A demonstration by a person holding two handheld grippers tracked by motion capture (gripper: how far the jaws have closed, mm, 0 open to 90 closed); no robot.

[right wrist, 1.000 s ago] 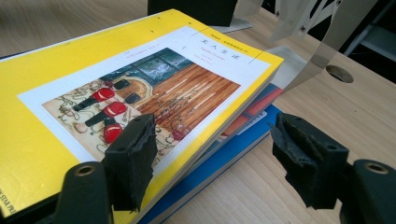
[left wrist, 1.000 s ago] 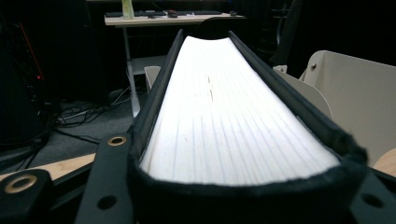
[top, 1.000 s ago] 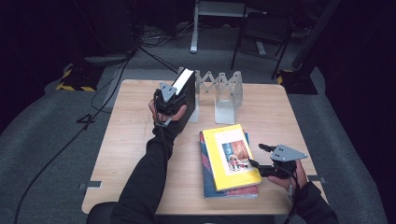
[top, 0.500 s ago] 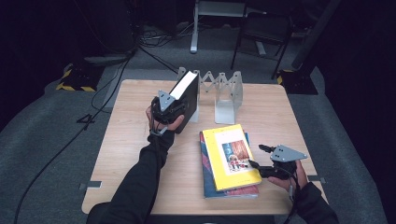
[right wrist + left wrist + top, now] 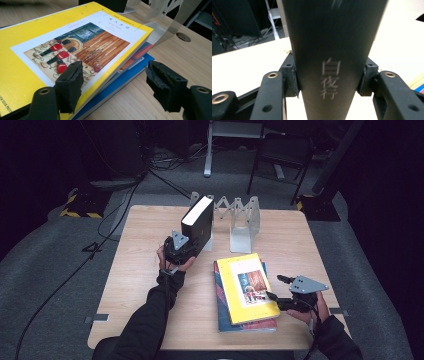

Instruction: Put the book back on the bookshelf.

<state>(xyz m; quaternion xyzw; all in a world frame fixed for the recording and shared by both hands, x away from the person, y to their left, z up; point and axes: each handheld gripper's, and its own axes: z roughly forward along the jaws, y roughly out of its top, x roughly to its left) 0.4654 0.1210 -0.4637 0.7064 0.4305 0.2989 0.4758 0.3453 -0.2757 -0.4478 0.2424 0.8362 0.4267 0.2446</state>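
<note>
My left gripper (image 5: pixel 186 248) is shut on a thick black book (image 5: pixel 198 220) and holds it upright at the left end of the metal rack (image 5: pixel 244 222). In the left gripper view both pads (image 5: pixel 292 79) press the book's spine (image 5: pixel 329 37), which bears white characters, and the jaws have just closed a little tighter on it. My right gripper (image 5: pixel 278 289) is open at the right edge of a flat stack. One pad (image 5: pixel 71 85) hovers over the yellow book (image 5: pixel 50 42) on top. The other pad hangs beside the blue book (image 5: pixel 120 85) underneath.
The wooden table (image 5: pixel 135 290) has bare room at its left and front left. The yellow book (image 5: pixel 246 287) and its stack lie at the front right. Behind the table stand a chair (image 5: pixel 280 155) and a stand, and cables (image 5: pixel 115 205) run over the floor.
My left hand has lowered the black book toward the table beside the rack. The right gripper has stayed by the stack.
</note>
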